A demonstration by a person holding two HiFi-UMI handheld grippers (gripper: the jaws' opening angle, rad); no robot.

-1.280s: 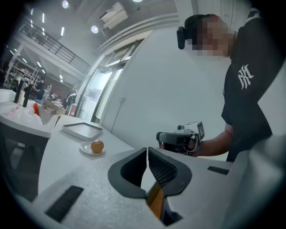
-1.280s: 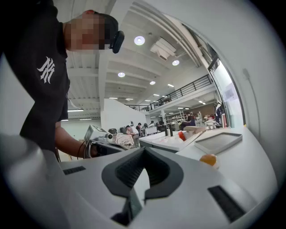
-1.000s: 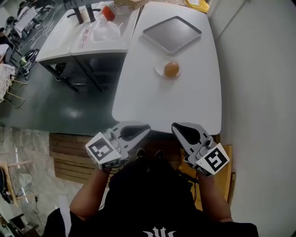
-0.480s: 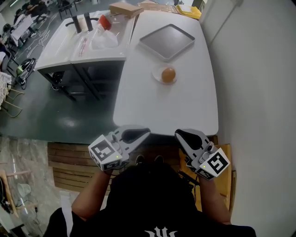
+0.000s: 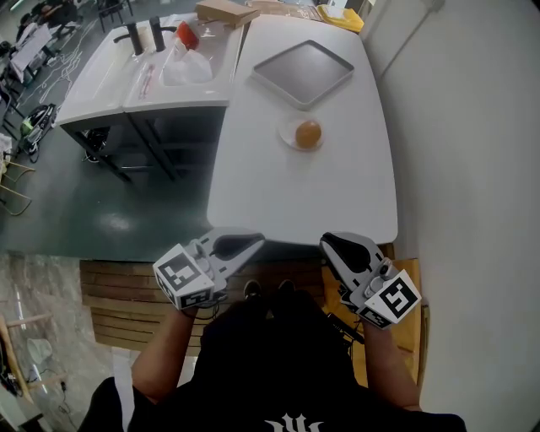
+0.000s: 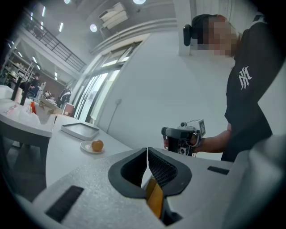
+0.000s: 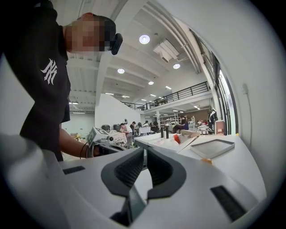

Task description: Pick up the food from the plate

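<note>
From the head view, one piece of food (image 5: 309, 133), a round, smooth, orange-brown lump, sits on one small pale plate (image 5: 291, 135) in the middle of the white table (image 5: 337, 194), just in front of one empty grey tray (image 5: 302, 72) at the far end. I hold my two claws low over the table's near edge, well apart from the plate: my left claw (image 5: 256, 243) and my right claw (image 5: 326, 243), each with its marker cube toward me, each pinched together on nothing. A second table (image 5: 110, 80) stands beside the first, to my left, carrying a clear bag (image 5: 187, 63) and two dark bottles (image 5: 143, 35), with one cardboard box (image 5: 226, 13) beyond. From the left gripper view, the ribbed pads (image 6: 163, 167) of my left claw (image 6: 147, 151) meet with nothing between them; past them the single food item (image 6: 97, 145) shows as an orange ball on its plate (image 6: 87, 149), near the tray (image 6: 80, 130), and my right claw (image 6: 185, 136) hangs off to the side in my hand. From the right gripper view, my right claw (image 7: 145, 153) is likewise fully closed and empty; the tray (image 7: 212, 147) lies ahead on the table, a sliver of the orange food (image 7: 206, 160) peeks over the claw's body, and my left claw (image 7: 100, 137) shows across from it.
</note>
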